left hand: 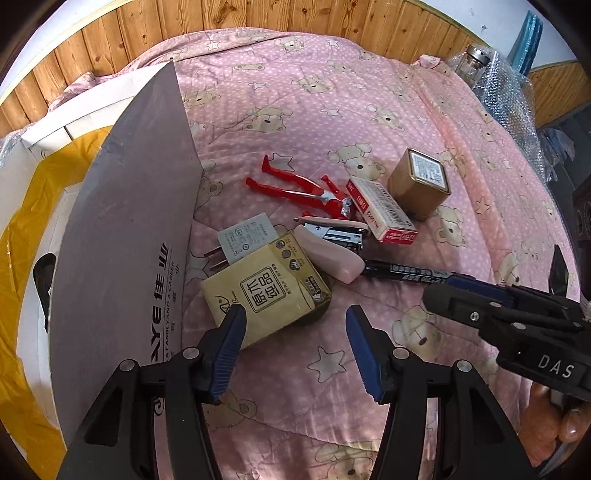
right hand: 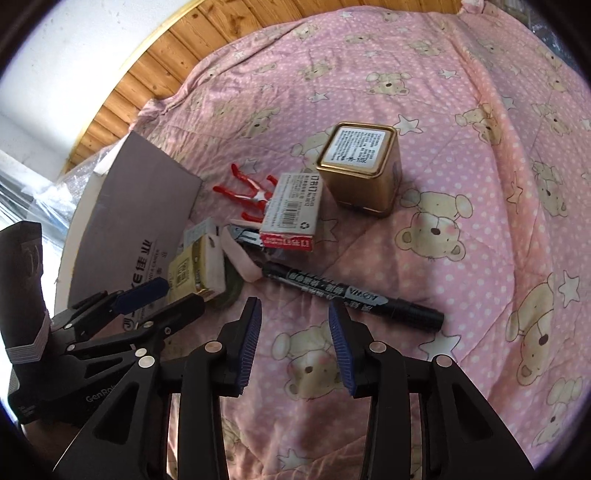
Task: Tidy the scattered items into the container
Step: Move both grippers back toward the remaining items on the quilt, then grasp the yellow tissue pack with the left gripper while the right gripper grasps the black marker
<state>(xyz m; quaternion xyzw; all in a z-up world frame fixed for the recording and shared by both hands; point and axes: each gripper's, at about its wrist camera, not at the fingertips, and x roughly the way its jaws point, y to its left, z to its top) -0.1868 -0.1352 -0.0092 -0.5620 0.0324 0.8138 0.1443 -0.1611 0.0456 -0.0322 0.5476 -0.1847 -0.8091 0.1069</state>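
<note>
Scattered items lie on a pink bear-print quilt (left hand: 332,110): a tan paper packet (left hand: 264,295), a white plug adapter (left hand: 247,238), a pink stapler (left hand: 328,251), red pliers (left hand: 295,188), a red-and-white staple box (left hand: 384,210), a gold tin (left hand: 419,182) and a black marker (right hand: 351,291). The cardboard box (left hand: 122,229) stands at the left with its flap raised. My left gripper (left hand: 295,350) is open just in front of the tan packet, holding nothing. My right gripper (right hand: 293,343) is open just short of the marker (left hand: 406,273), holding nothing.
A wood-panelled wall (left hand: 258,26) runs behind the bed. Bubble wrap and a glass jar (left hand: 476,62) sit at the far right corner. Yellow plastic (left hand: 22,258) lines the box's inside. A person's fingers (left hand: 554,421) hold the right gripper's handle.
</note>
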